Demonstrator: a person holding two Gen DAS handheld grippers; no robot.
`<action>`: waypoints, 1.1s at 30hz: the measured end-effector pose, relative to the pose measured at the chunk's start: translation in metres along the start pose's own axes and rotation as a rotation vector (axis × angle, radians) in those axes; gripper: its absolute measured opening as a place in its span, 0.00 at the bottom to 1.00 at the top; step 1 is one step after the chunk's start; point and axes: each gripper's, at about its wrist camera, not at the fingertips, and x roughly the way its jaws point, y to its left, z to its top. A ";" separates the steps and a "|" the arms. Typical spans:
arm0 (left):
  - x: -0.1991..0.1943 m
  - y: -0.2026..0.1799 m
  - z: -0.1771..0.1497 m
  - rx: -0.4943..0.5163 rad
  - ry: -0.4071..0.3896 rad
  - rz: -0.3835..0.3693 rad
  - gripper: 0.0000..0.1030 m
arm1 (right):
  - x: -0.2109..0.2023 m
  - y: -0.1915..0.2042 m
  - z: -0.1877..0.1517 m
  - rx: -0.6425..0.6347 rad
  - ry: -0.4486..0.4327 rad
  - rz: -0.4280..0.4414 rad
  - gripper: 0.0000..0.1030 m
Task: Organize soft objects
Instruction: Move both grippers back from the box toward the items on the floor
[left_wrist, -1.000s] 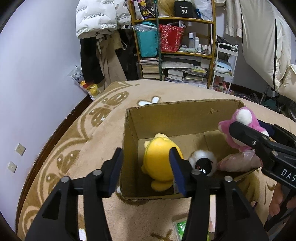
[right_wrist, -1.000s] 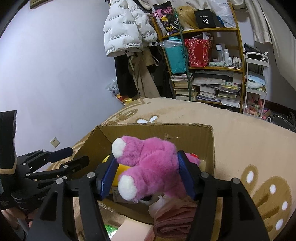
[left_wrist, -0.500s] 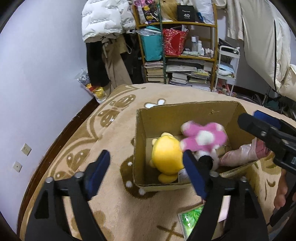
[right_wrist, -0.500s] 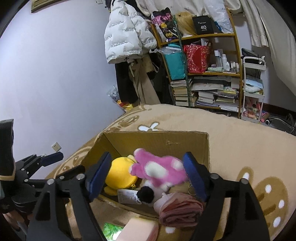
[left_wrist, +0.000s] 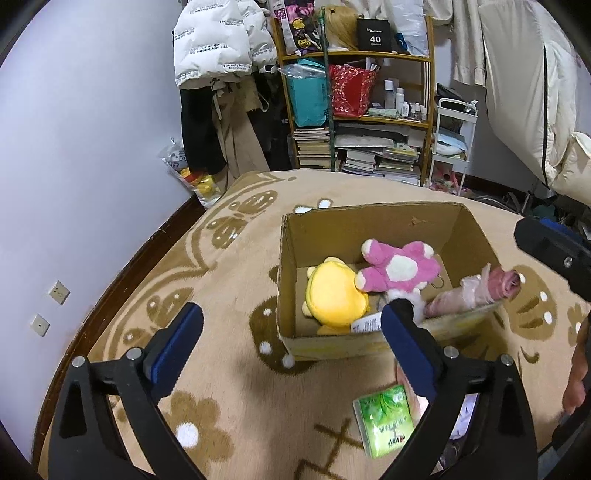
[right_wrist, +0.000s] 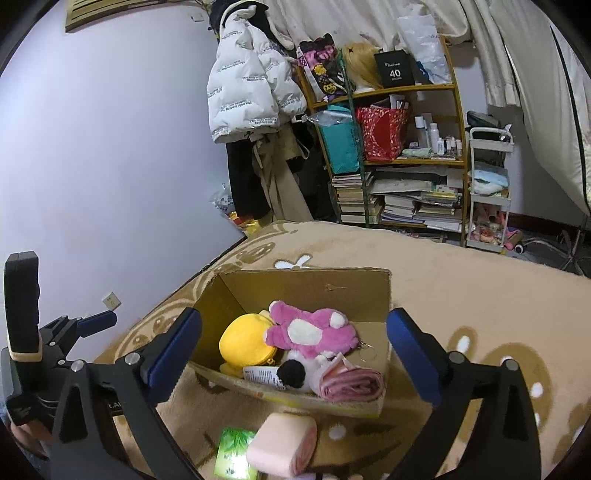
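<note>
An open cardboard box stands on the beige carpet. Inside lie a yellow plush, a pink plush on top, a white plush with a black pom-pom, and a pink rolled cloth. A pink roll and a green packet lie on the carpet before the box. My left gripper is open and empty in front of the box. My right gripper is open and empty above the box's near side.
A wooden shelf with books and bags stands at the back, hanging coats to its left, a white cart to its right. The purple wall runs along the left carpet edge.
My right gripper opened and let go of the pink plush, which dropped into the box on the other toys. Both grippers pulled back and away from the box; the left one opened wider.
</note>
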 end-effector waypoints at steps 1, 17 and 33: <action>-0.004 0.000 -0.001 0.001 0.001 -0.002 0.94 | -0.005 0.000 0.001 0.002 -0.004 -0.002 1.00; -0.046 -0.002 -0.025 -0.006 0.085 -0.040 0.94 | -0.064 0.014 -0.024 -0.012 0.043 -0.046 1.00; -0.018 -0.007 -0.047 -0.020 0.269 -0.123 0.94 | -0.054 0.017 -0.070 -0.003 0.236 -0.081 1.00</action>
